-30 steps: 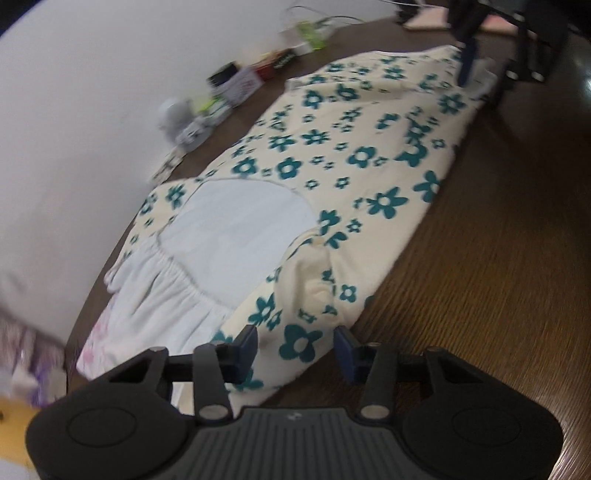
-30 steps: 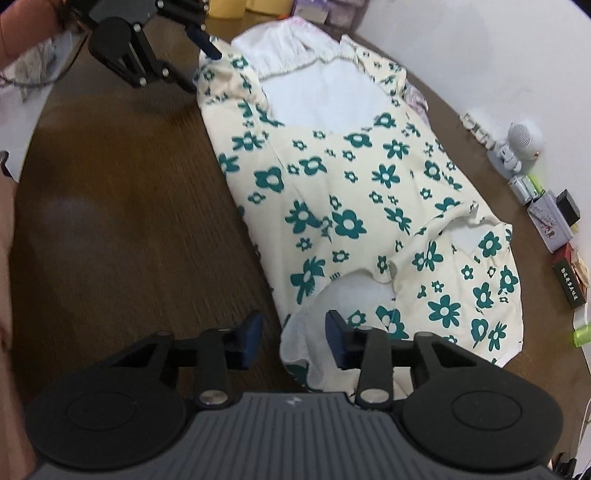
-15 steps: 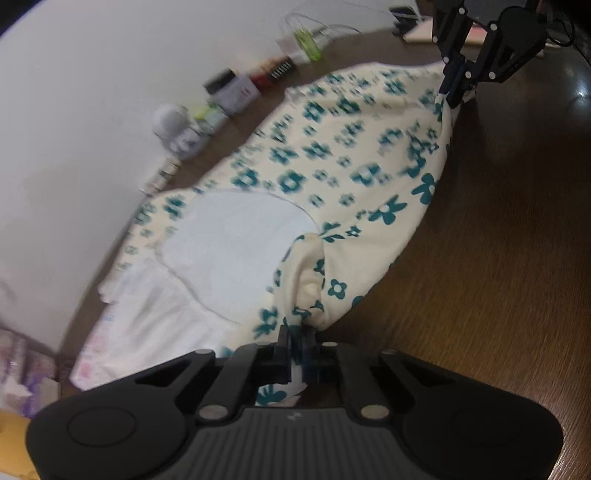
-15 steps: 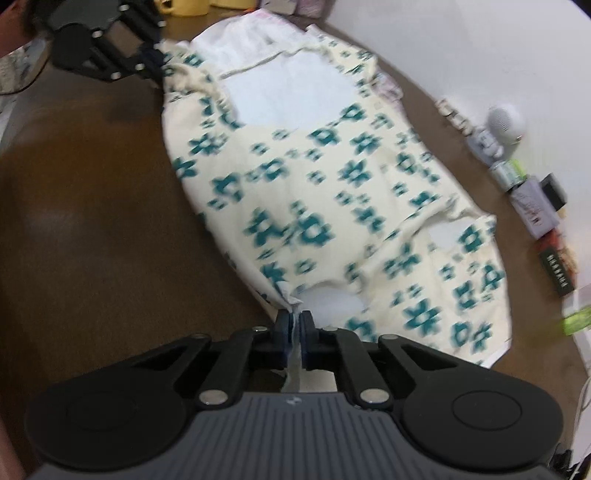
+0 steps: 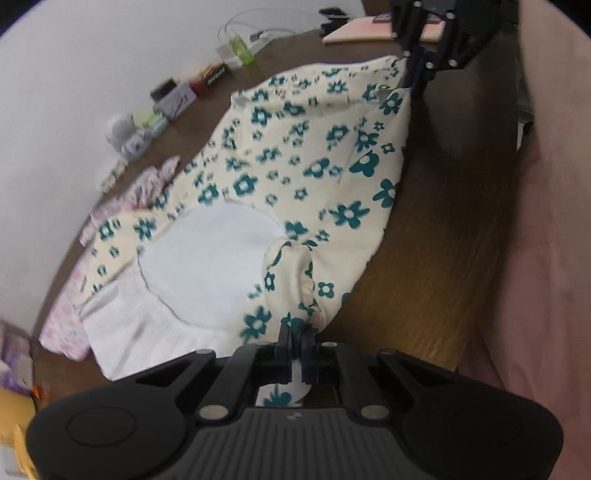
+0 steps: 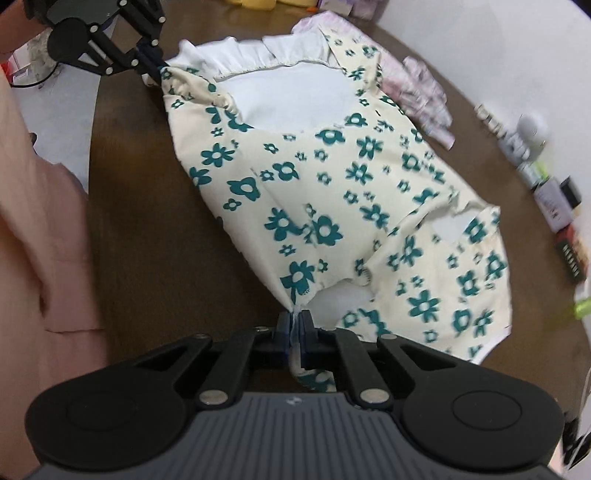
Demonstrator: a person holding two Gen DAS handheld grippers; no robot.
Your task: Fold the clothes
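Note:
A cream garment with teal flowers (image 5: 314,170) and a white lining lies spread on the brown wooden table (image 5: 443,221). My left gripper (image 5: 295,339) is shut on a bunched bit of its near edge by the white-lined opening. At the far end of that same edge my right gripper (image 5: 413,81) pinches a corner. In the right wrist view the garment (image 6: 332,177) runs away from my right gripper (image 6: 295,325), which is shut on its edge. There my left gripper (image 6: 153,70) holds the far corner, and the edge between the two is lifted and taut.
Along the wall stand a white figurine (image 5: 123,134), small boxes (image 5: 177,98) and a green bottle (image 5: 242,50). A pink patterned cloth (image 6: 417,92) lies beyond the garment. A person's pink clothing (image 6: 37,221) borders the table edge. A pink book (image 5: 358,31) sits at the far end.
Both grippers went from open to shut on the garment's near edge. They have since raised it, and the edge now hangs stretched between them.

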